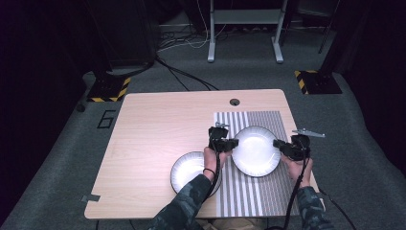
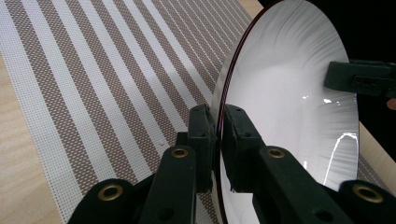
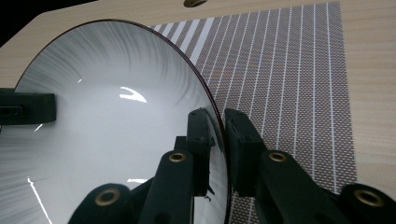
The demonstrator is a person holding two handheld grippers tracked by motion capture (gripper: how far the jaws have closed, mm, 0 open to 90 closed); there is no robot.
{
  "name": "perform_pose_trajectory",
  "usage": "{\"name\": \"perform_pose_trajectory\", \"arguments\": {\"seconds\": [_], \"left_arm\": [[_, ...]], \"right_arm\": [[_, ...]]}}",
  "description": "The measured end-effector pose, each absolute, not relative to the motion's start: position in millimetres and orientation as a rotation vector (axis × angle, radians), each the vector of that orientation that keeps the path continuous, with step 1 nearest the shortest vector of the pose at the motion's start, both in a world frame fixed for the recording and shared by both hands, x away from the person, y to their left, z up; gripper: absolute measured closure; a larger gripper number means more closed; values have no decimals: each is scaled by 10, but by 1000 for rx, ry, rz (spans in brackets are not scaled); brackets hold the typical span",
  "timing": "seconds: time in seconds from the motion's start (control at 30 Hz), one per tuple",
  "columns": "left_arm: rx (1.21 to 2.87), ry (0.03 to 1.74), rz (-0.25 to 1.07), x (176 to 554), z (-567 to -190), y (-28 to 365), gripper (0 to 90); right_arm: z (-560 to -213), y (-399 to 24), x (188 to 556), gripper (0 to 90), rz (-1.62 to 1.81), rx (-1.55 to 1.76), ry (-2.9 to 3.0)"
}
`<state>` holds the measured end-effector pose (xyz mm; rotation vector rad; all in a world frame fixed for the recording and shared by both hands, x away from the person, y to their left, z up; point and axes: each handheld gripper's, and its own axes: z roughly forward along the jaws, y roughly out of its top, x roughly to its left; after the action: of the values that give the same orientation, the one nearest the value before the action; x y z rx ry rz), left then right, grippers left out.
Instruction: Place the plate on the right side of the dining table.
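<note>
Sleeves: two camouflage forearms come in at the near edge in the high view, one to each gripper.
Near plate (image 1: pixel 187 168): white with a dark rim, flat on the bare wood of the worktop (image 1: pixel 153 129), just left of the mat; the left forearm crosses over its right side.
Left gripper (image 1: pixel 231 143): clamped tight on the left rim of the far plate (image 1: pixel 256 151); in the left gripper view the rim runs straight down between the two black pads (image 2: pixel 202 140), pinched front and back.
Right gripper (image 1: pixel 277 143): closed on the same plate's right rim, directly opposite; in the right gripper view its jaws squeeze the thin dark edge, one pad on the white inside, one behind.
Far plate, position: white, dark-rimmed, held between both grippers over the striped mat (image 1: pixel 261 191), near the mat's middle. Whether it rests on the mat or hangs just above it, I can't tell.
Mat: brown and white stripes, lying on the right part of the worktop, stripes running away from the person.
Hole (image 1: pixel 234 102): a round cable hole near the worktop's far edge.
Beyond: grey floor, cables, a grey frame's legs.
</note>
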<state>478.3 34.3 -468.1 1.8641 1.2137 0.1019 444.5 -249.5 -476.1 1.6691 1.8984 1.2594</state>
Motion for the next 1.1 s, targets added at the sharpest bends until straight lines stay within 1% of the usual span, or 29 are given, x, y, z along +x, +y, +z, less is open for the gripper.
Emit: {"name": "perform_pose_trajectory", "arguments": {"seconds": [0.3,0.73,1.1], "left_arm": [[1903,1246,139,4822,-4743,290,808],[1946,1257,175,4867,-4770,237,791],[1976,1290,170,4937,-4802,200,773]], "right_arm": [[-4890,-2449,4466,807,1217,1669,1895],[-4942,-2443,4515,812,1202,1689,1884],[-4986,-2422,4569,813,1188,1717,1865]]}}
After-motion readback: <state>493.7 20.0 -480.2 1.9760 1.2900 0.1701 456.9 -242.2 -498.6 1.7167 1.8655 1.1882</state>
